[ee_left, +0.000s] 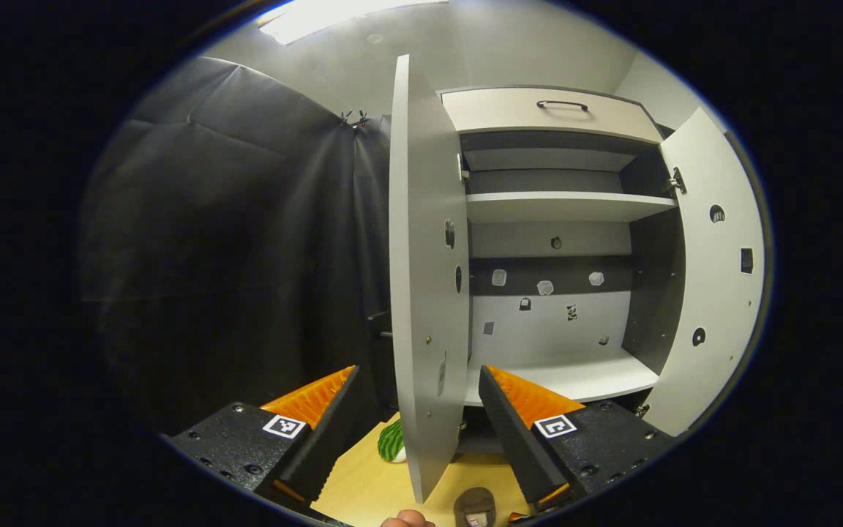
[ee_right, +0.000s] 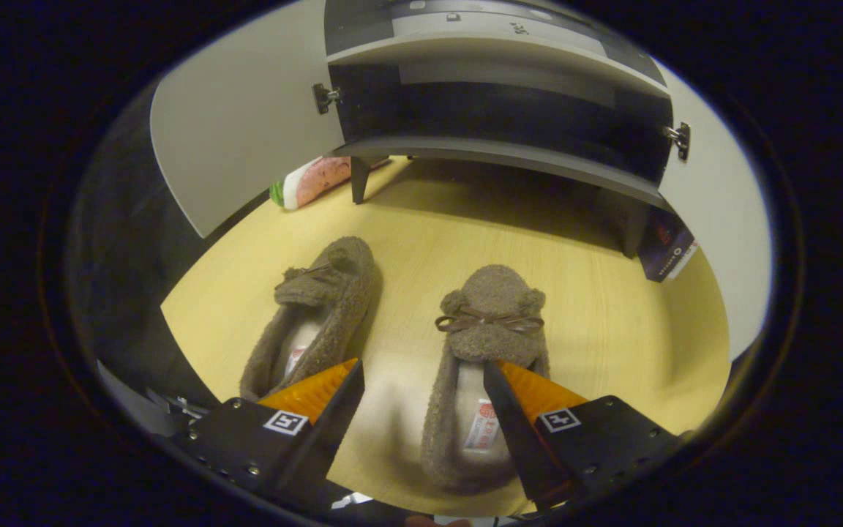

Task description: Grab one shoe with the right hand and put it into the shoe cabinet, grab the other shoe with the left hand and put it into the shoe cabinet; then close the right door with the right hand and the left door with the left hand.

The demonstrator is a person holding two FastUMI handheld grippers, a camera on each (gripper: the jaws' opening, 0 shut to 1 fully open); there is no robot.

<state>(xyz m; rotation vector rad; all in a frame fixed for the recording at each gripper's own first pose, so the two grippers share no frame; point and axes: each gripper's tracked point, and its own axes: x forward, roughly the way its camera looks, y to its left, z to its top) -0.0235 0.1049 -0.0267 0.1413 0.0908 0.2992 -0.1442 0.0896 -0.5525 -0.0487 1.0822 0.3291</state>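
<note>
Your left gripper [ee_left: 417, 380] and right gripper [ee_right: 423, 373] are showing black blocks with small screws and square black-and-white tags.

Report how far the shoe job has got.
Nothing is done yet: both slippers, left one and right one, lie on the floor, and both cabinet doors stand open. The right gripper hovers open over the right slipper. Stowing both and closing the doors remain.

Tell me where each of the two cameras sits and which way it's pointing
Left gripper view: rides the left gripper, held level, facing the open cabinet past its left door; own fingers apart, a fingertip at the bottom edge.
Right gripper view: rides the right gripper, tilted down at two slippers; own fingers open over the right slipper.
Shared: cabinet, both doors, wooden floor.
</note>
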